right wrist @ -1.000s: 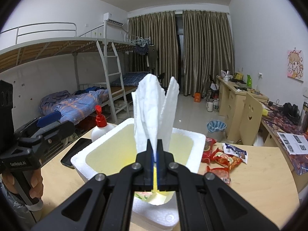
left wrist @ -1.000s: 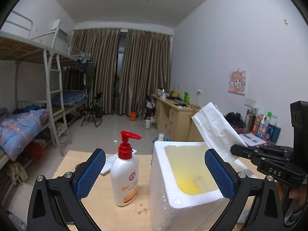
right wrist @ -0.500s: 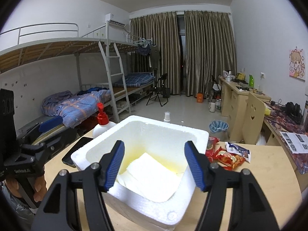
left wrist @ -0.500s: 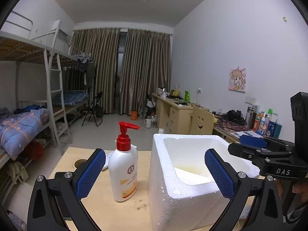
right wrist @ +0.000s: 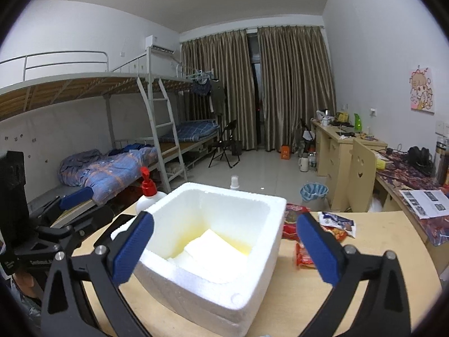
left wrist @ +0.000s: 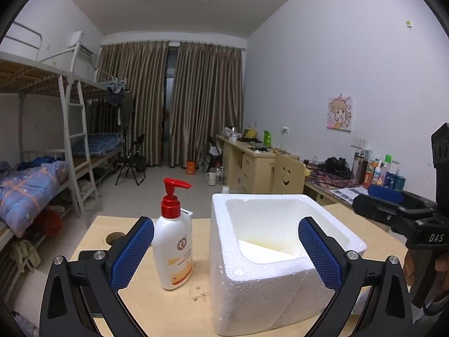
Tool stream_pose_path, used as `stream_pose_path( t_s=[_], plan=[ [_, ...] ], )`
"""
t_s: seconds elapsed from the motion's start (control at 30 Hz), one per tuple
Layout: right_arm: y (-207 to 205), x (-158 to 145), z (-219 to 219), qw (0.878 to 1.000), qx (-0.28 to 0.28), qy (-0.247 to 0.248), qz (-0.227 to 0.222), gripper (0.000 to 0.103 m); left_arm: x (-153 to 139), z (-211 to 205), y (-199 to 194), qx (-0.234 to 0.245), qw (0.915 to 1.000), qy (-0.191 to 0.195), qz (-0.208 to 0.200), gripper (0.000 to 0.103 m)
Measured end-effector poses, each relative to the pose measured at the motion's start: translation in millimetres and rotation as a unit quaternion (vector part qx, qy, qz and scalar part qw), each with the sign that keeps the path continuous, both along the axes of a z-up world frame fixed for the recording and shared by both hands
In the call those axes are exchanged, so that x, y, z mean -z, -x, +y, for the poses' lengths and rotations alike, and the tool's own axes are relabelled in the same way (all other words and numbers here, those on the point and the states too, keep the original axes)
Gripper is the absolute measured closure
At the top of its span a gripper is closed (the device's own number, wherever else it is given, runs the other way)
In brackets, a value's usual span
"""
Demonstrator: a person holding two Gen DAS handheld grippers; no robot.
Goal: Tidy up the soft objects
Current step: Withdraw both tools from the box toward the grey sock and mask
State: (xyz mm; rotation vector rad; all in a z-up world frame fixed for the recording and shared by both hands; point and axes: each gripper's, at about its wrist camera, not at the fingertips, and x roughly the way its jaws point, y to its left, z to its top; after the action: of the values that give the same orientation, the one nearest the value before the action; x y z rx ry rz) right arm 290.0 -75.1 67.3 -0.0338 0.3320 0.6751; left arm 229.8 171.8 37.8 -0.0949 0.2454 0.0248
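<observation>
Tissue (right wrist: 213, 248), white and folded, lies flat on the floor of the foam box (right wrist: 252, 289), directly ahead of and below my right gripper (right wrist: 224, 247). My right fingers (right wrist: 132, 247) have just been opening and now stand wide apart with nothing between them; the tissue lies free. My left gripper (left wrist: 226, 252) has its fingers (left wrist: 132, 252) spread wide as well, empty, straddling the near wall of the box, with the pump bottle (left wrist: 174, 241) just inside its left finger.

The coming move, as I judge it, turns on the snack packets (right wrist: 335, 226) lying on the table (right wrist: 387, 241) beyond my right finger, beside the box. My right gripper is the nearer one; the left is across the box from them. The red packet closest to the box lies with its long axis pointing away from me.

Legible writing: "DAS" on the right gripper's body as seen from the left wrist view. The bottle's round red emblem is too small to read.
</observation>
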Motion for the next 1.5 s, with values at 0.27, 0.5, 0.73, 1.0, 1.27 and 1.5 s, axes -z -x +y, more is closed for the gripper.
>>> stream_pose_path(
  t_s=[0.27,0.5,0.73,1.0,1.27,1.5],
  plan=[
    [23,-10,-24,0.999,0.028,0.006,-0.018,0.000,-15,-17,28,0.002,0.9999,0.005,-0.016,0.000],
    [50,-14,-49,0.997,0.057,0.018,-0.045,0.000,-26,-49,57,0.019,0.9993,-0.011,-0.029,0.000],
    [71,-11,-77,0.996,0.067,0.007,-0.054,0.000,-26,-76,78,0.022,0.9987,-0.026,-0.037,0.000],
    [85,2,-96,0.995,0.077,0.014,-0.055,0.000,-18,-93,97,0.015,0.9989,-0.027,-0.036,0.000],
    [98,17,-109,0.996,0.075,0.017,-0.046,0.000,-4,-102,109,0.000,0.9987,-0.026,-0.044,0.000],
    [101,37,-116,0.996,0.074,0.024,-0.032,0.000,14,-110,114,0.003,0.9988,-0.026,-0.041,0.000]
  ],
)
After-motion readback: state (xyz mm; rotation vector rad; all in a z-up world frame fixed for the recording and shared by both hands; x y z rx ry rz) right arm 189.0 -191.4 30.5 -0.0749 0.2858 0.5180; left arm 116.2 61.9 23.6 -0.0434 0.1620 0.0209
